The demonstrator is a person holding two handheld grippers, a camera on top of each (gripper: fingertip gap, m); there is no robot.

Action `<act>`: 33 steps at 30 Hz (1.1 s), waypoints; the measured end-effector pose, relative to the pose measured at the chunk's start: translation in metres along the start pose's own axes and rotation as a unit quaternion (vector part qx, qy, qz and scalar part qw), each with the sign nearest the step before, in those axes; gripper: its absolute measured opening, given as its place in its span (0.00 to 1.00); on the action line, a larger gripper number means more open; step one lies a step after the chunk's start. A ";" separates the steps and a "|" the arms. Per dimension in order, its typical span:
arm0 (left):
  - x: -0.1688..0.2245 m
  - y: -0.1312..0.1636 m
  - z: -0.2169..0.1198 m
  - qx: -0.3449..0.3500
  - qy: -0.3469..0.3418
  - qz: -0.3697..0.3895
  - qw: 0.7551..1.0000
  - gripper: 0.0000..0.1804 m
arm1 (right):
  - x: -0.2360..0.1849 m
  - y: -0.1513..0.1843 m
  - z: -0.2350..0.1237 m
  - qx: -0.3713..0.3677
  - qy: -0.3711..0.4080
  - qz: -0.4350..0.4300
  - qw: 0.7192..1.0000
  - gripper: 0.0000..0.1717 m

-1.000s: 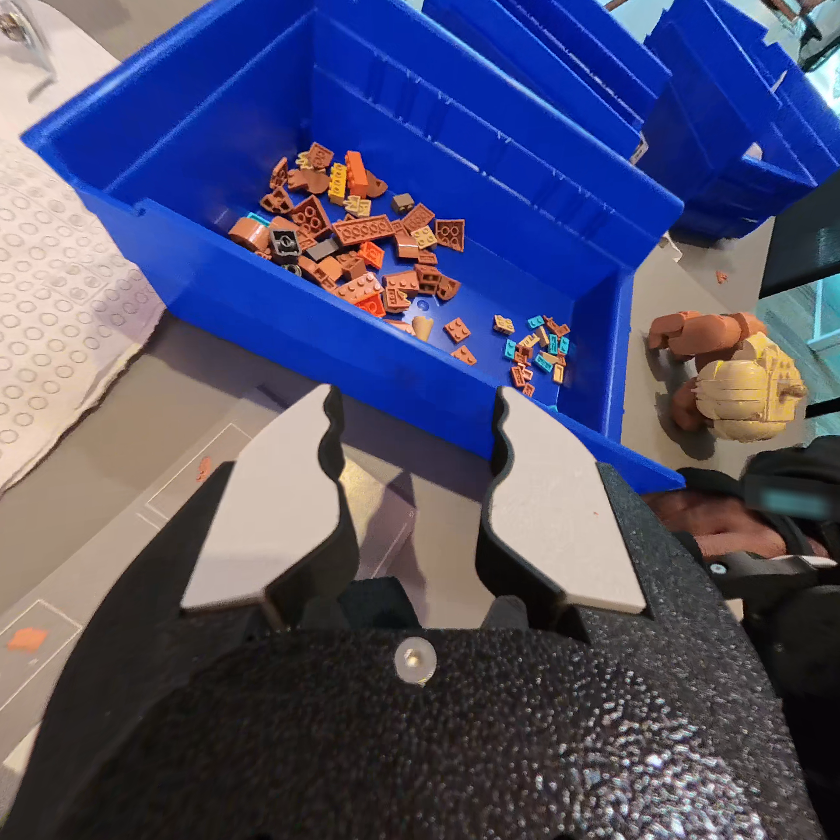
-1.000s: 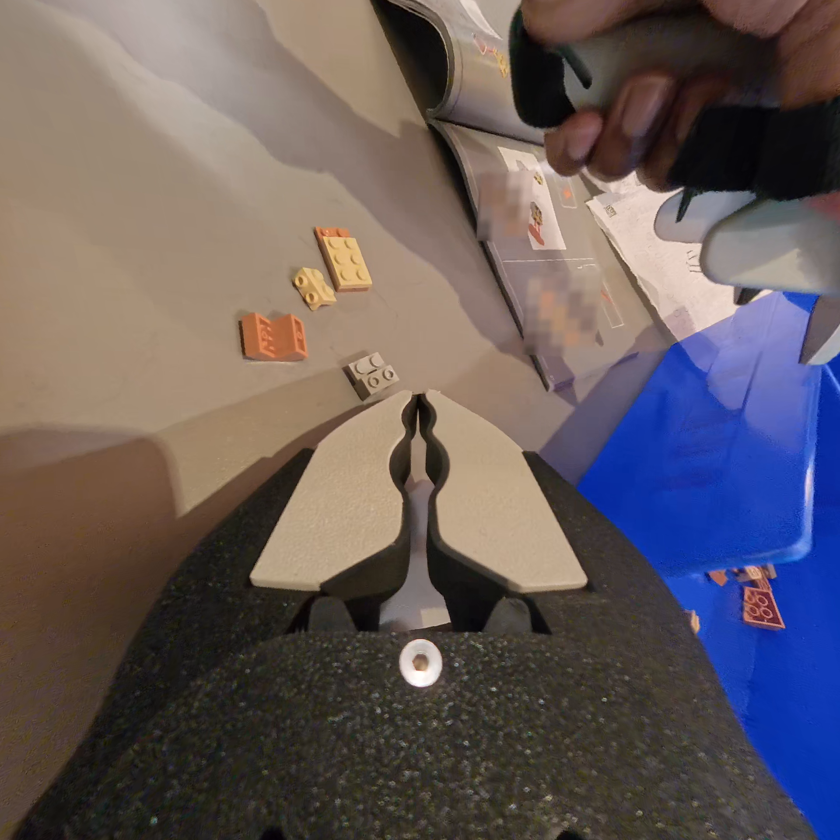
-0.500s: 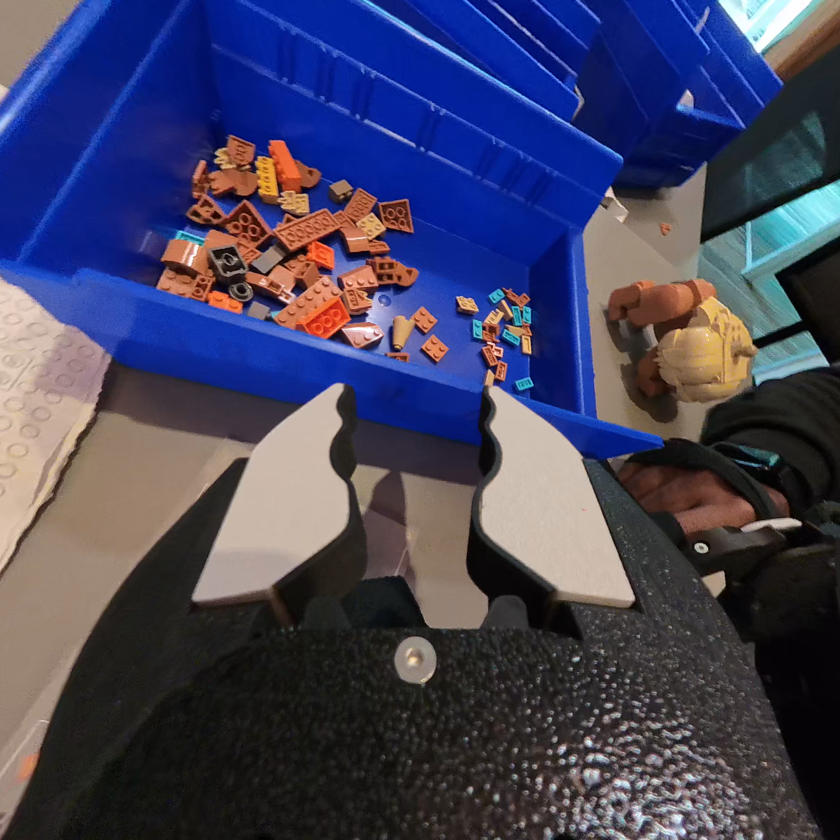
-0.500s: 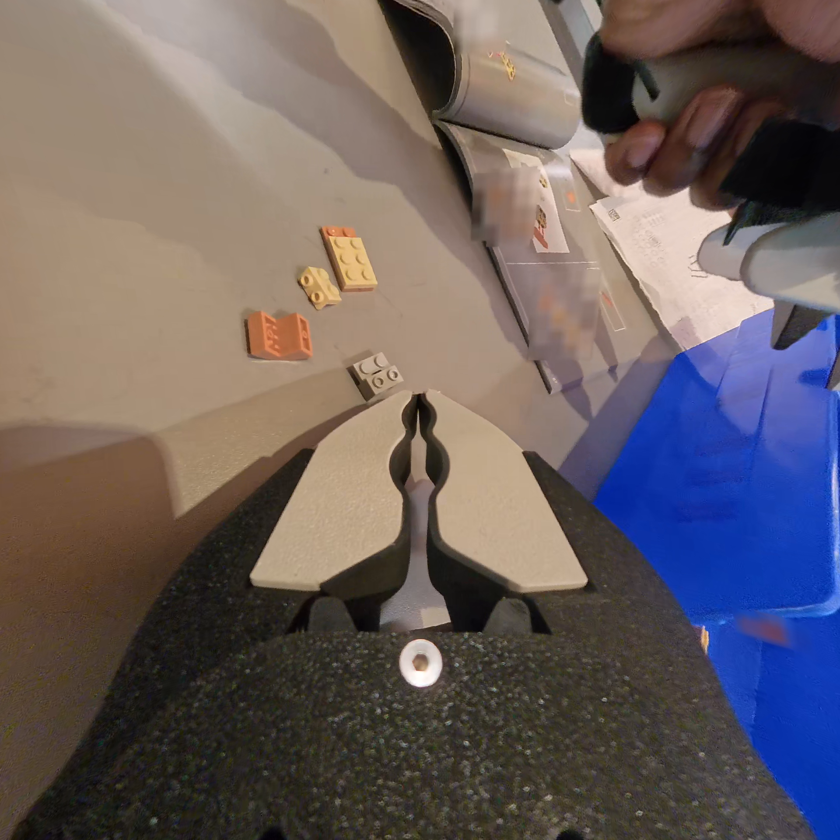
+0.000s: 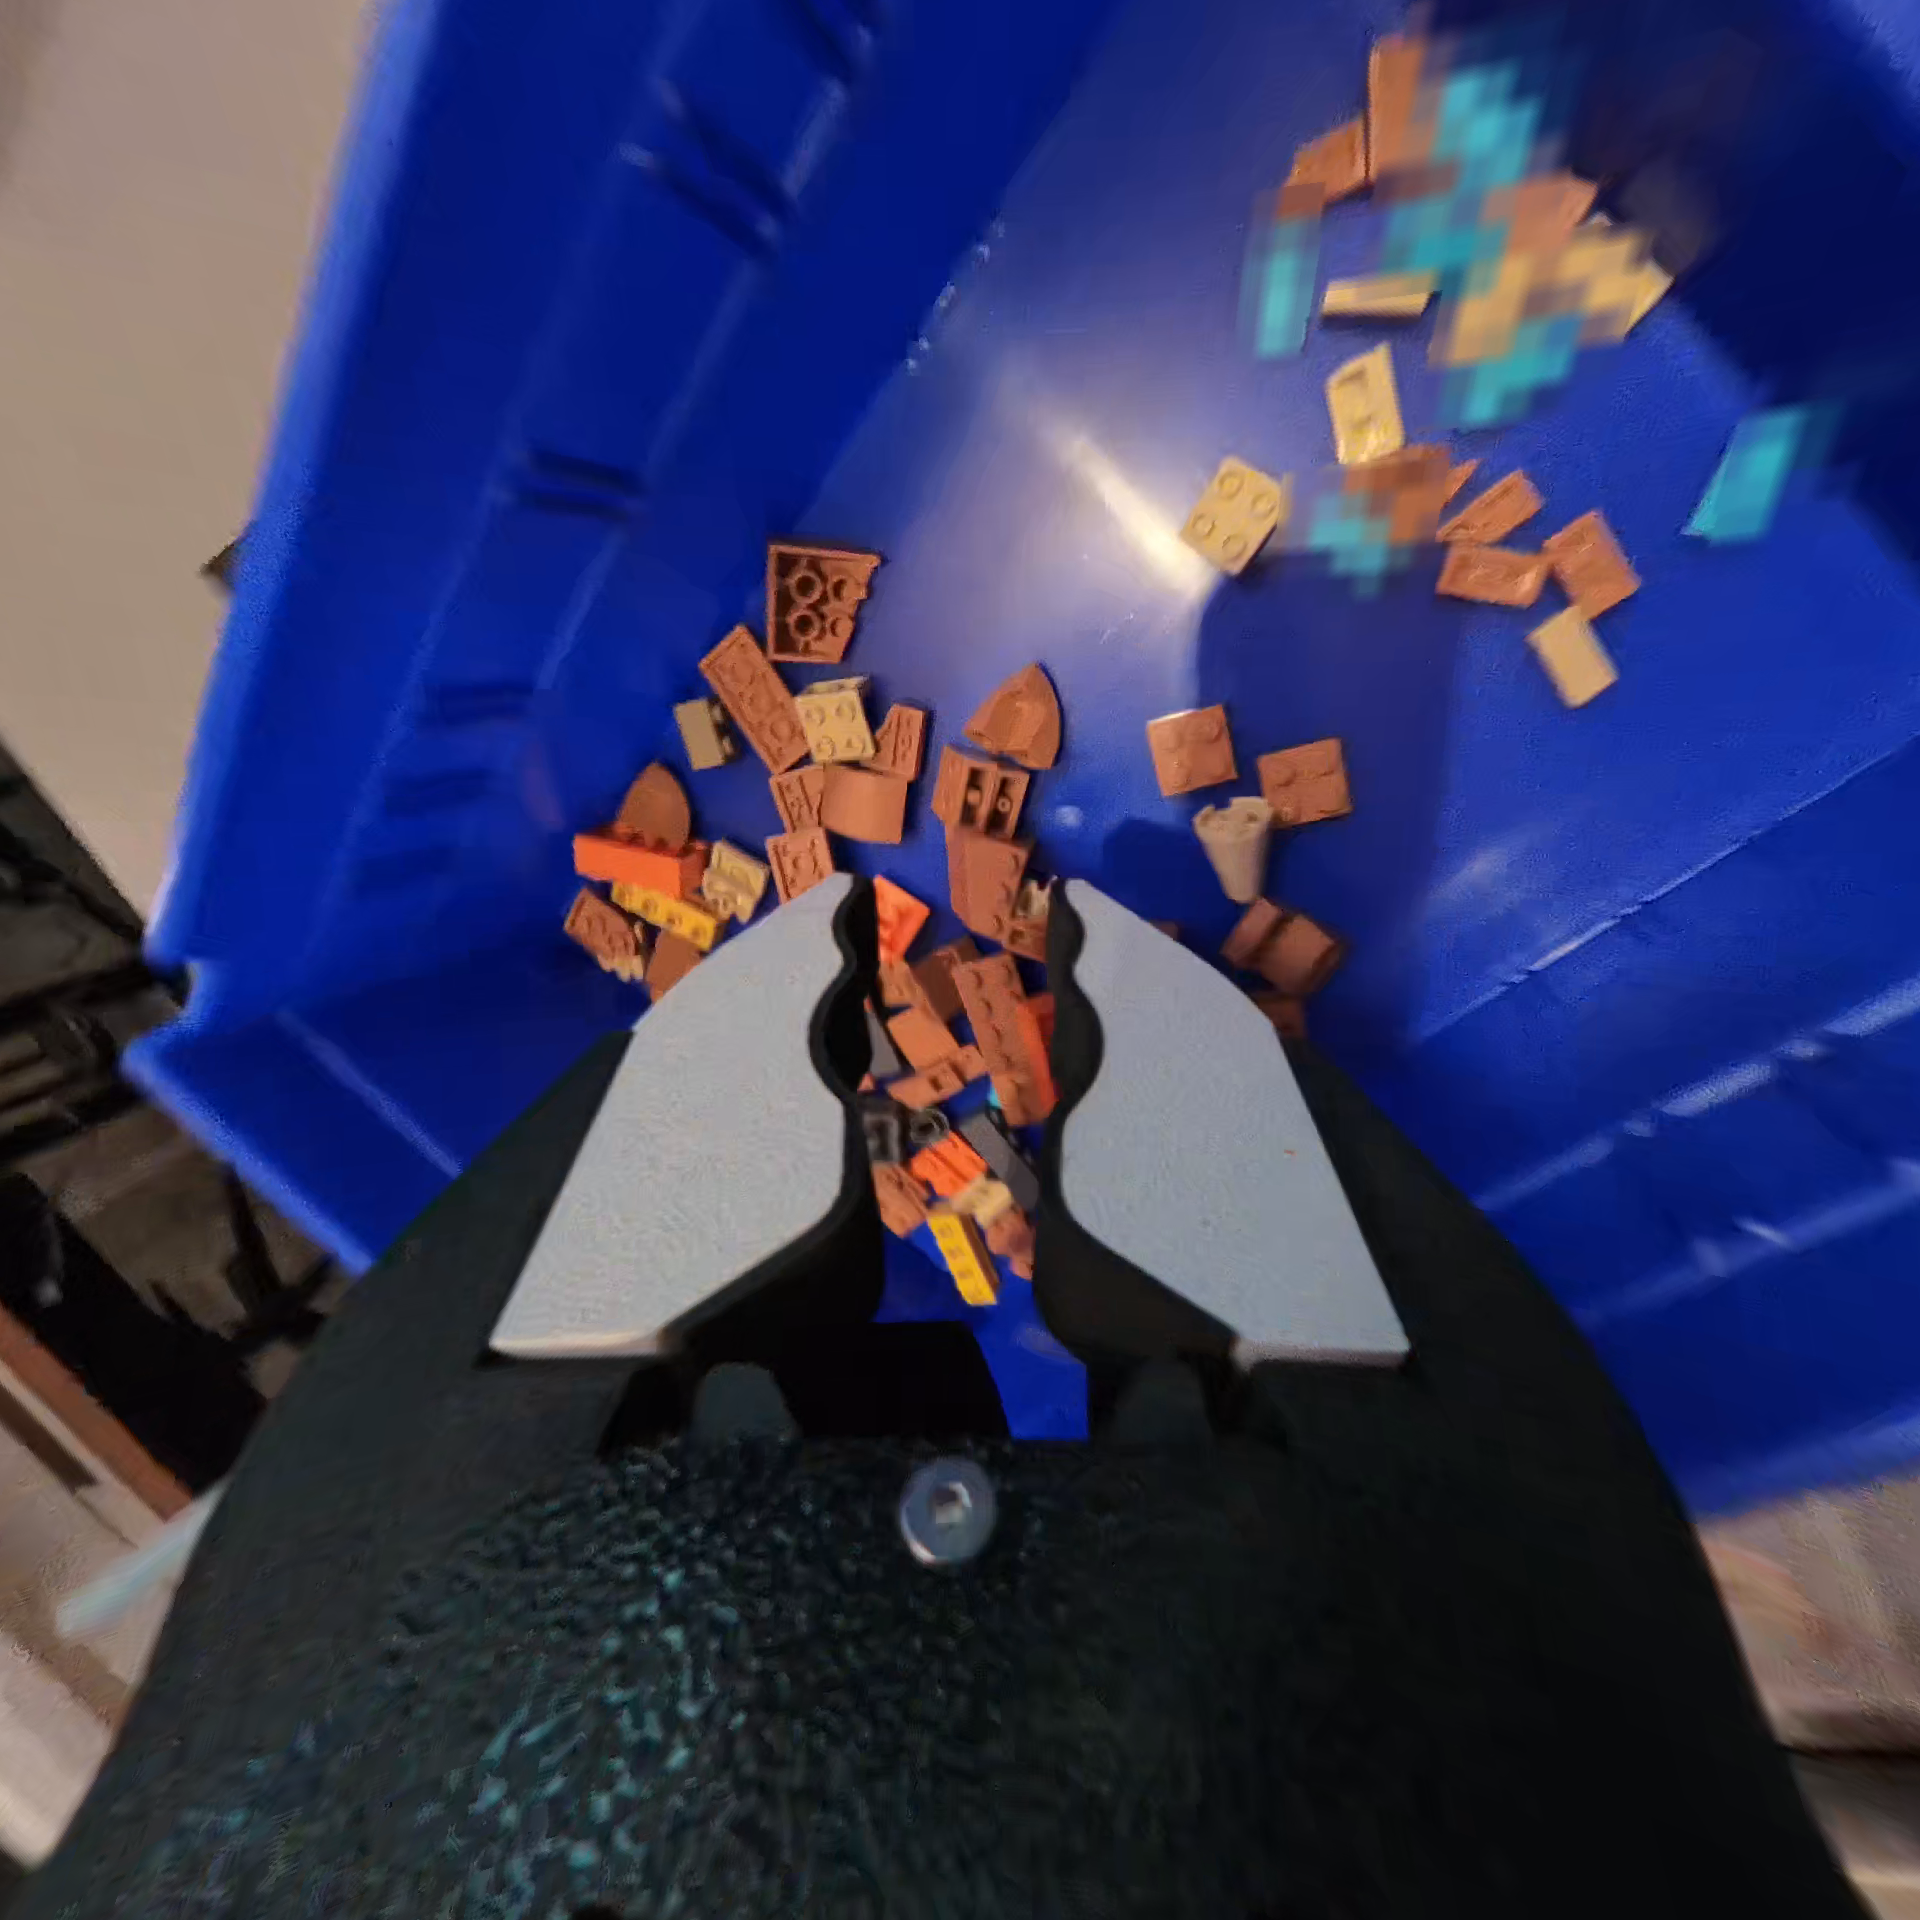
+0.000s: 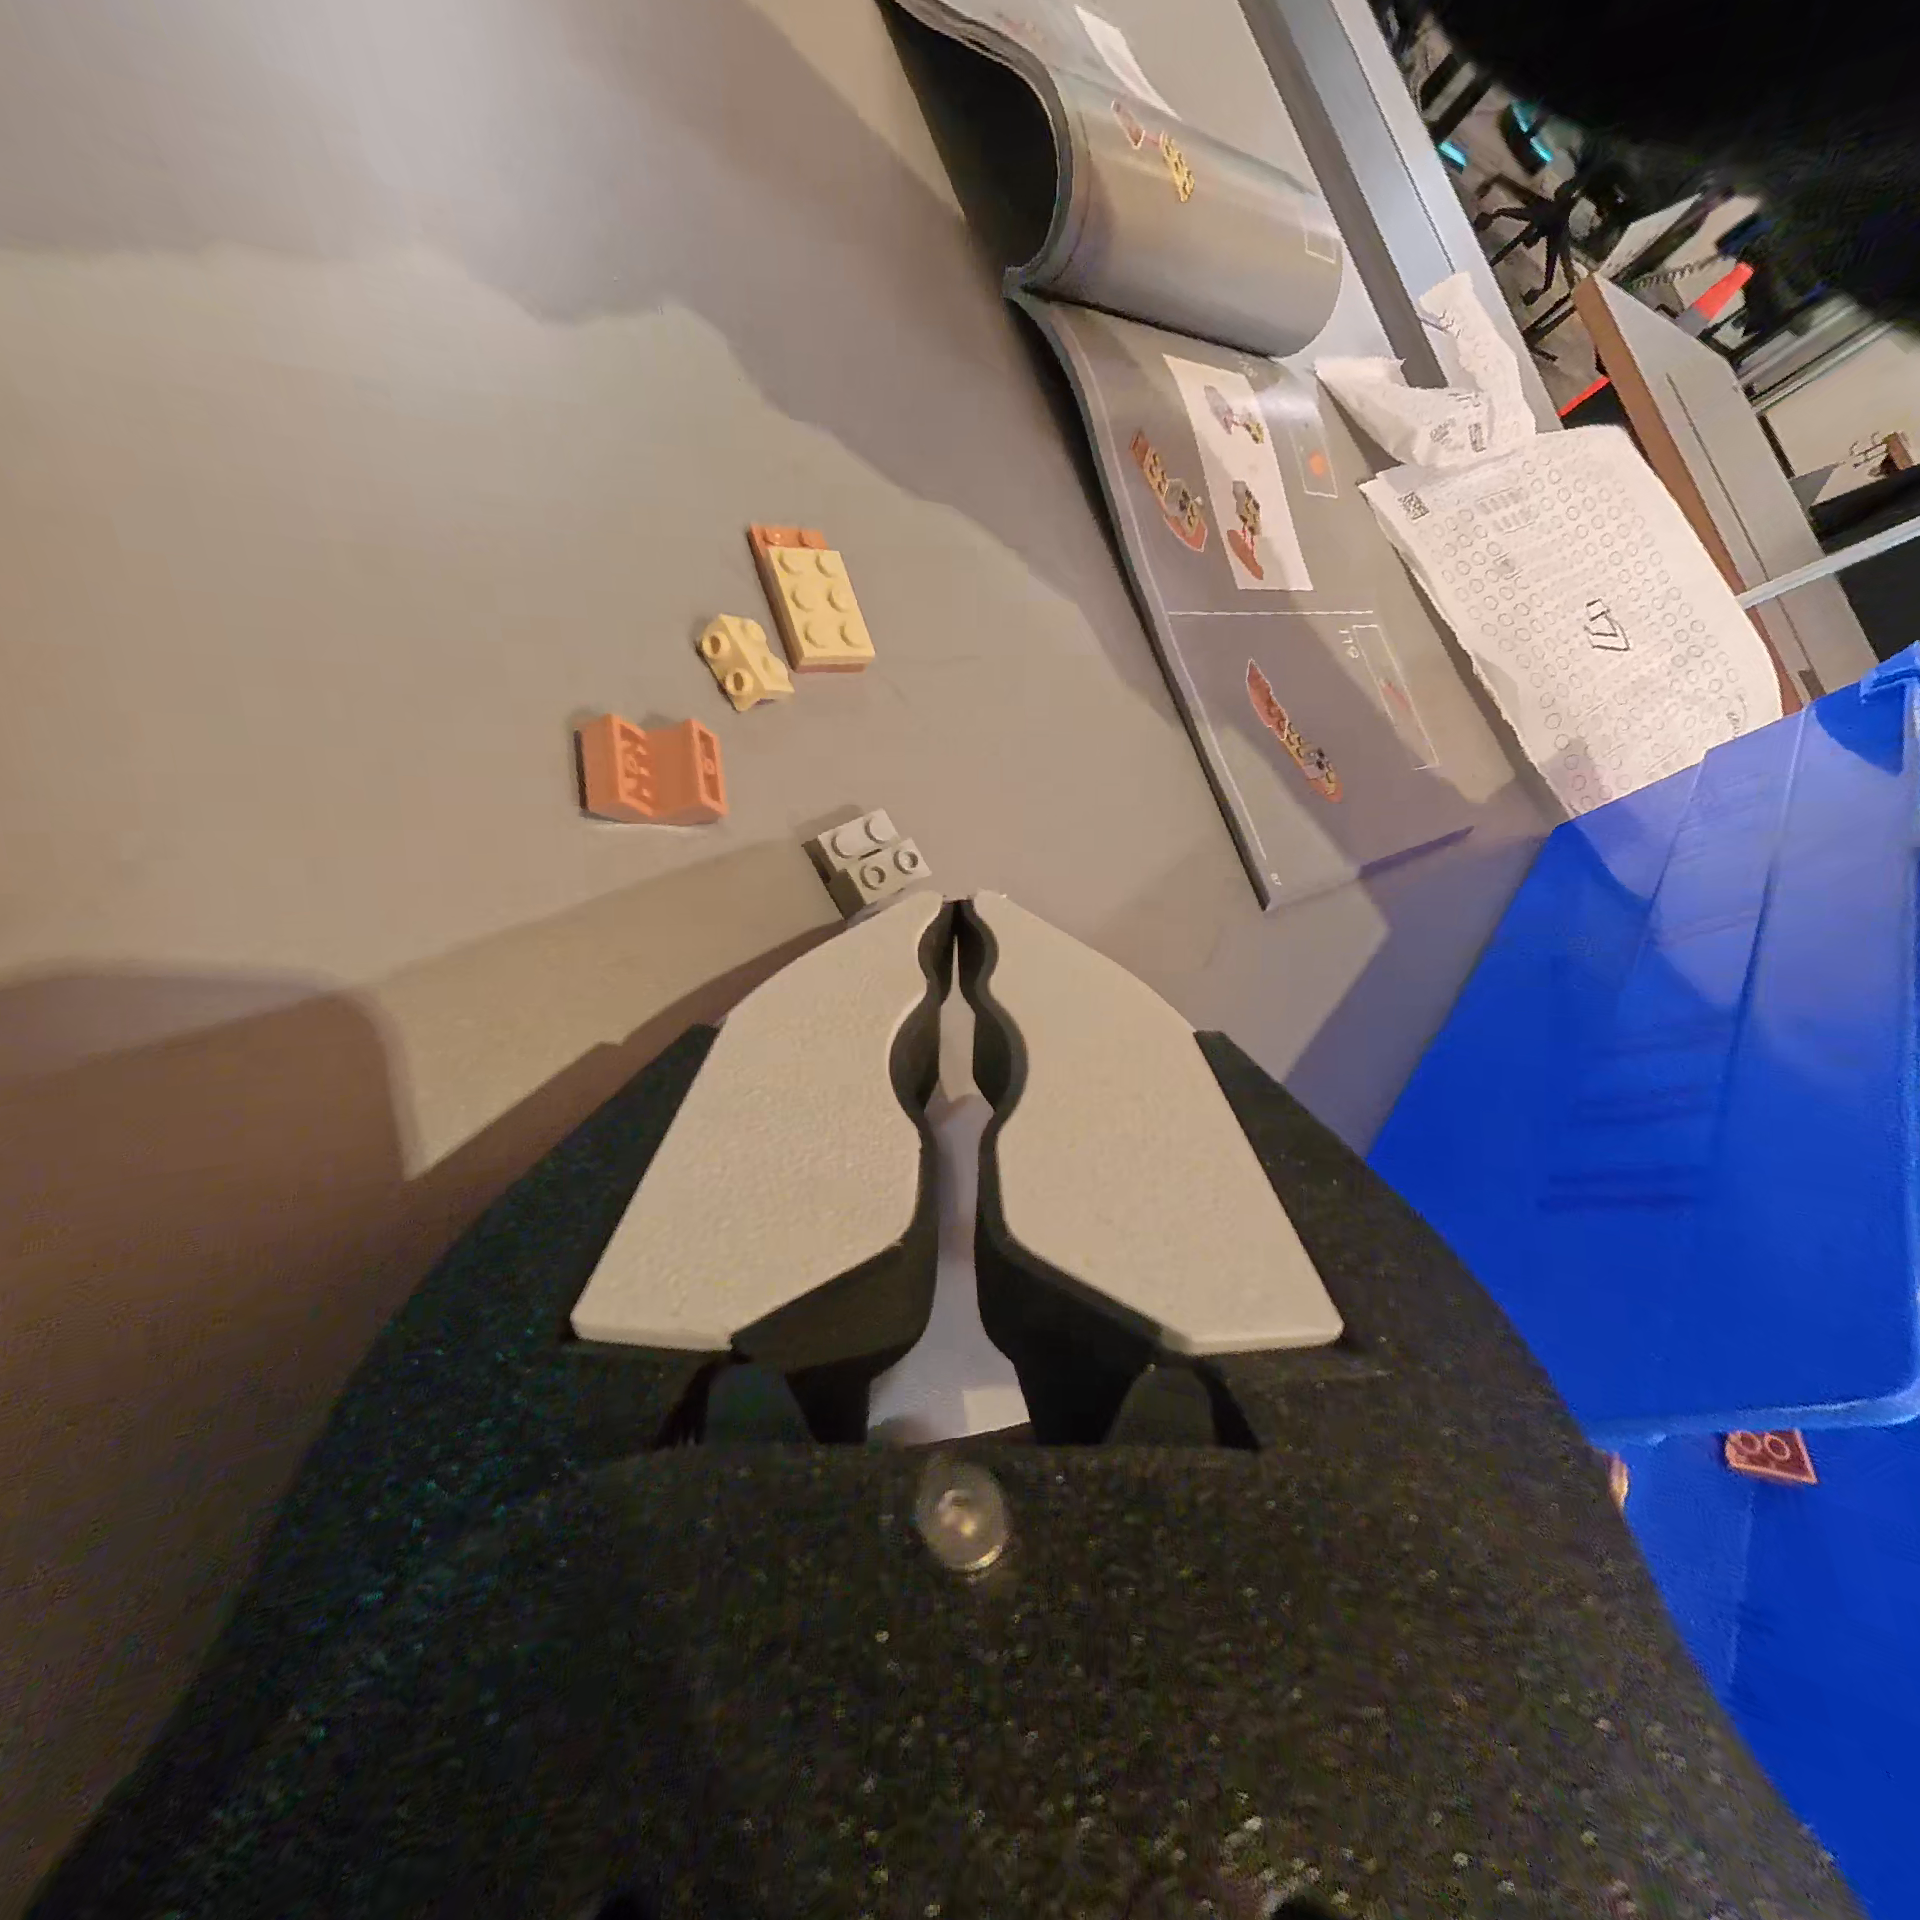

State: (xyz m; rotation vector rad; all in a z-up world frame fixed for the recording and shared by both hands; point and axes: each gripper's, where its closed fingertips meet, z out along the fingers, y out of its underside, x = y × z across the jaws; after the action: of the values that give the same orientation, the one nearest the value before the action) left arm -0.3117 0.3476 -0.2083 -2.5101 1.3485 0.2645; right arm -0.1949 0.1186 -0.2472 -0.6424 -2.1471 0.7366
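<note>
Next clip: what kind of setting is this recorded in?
Probably a work table set up for toy-brick building, in an office or lab. A blue bin holds loose brown, orange and tan bricks, an open instruction booklet lies on the grey table, and a few picked-out pieces sit beside it.
</note>
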 end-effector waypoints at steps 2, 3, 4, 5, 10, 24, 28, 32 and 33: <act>0.003 -0.004 0.018 0.005 0.026 0.026 0.999 0.17 | -0.001 0.000 0.000 0.002 -0.001 -0.003 1.000 0.00; 0.004 -0.007 0.024 0.009 0.036 0.028 0.999 0.18 | -0.001 -0.001 -0.001 0.003 -0.002 -0.005 1.000 0.00; 0.004 -0.008 0.029 0.008 0.041 0.032 0.999 0.18 | -0.002 -0.001 -0.001 0.005 -0.003 -0.006 1.000 0.00; 0.004 -0.008 0.033 0.005 0.045 0.039 0.998 0.18 | -0.002 -0.001 -0.001 0.005 -0.003 -0.007 1.000 0.00; 0.006 0.005 0.047 -0.043 0.060 0.056 0.996 0.10 | -0.003 -0.001 -0.001 0.008 -0.007 -0.007 1.000 0.00; 0.022 -0.018 0.014 0.176 0.212 -0.121 0.954 0.10 | -0.003 -0.002 -0.001 0.008 -0.006 -0.011 1.000 0.00; 0.022 -0.044 -0.034 0.332 0.302 -0.166 0.878 0.09 | -0.003 -0.002 -0.001 0.008 -0.007 -0.010 1.000 0.00; 0.022 -0.050 -0.062 0.396 0.335 -0.163 0.839 0.09 | -0.004 -0.002 -0.001 0.008 -0.007 -0.010 1.000 0.00; 0.022 -0.051 -0.066 0.404 0.338 -0.160 0.835 0.09 | -0.004 -0.002 -0.001 0.008 -0.007 -0.009 1.000 0.00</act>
State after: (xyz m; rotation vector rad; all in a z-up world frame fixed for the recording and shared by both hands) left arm -0.2552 0.3352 -0.1446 -2.0309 0.8785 -1.1226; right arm -0.1924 0.1154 -0.2472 -0.6090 -2.1553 0.7505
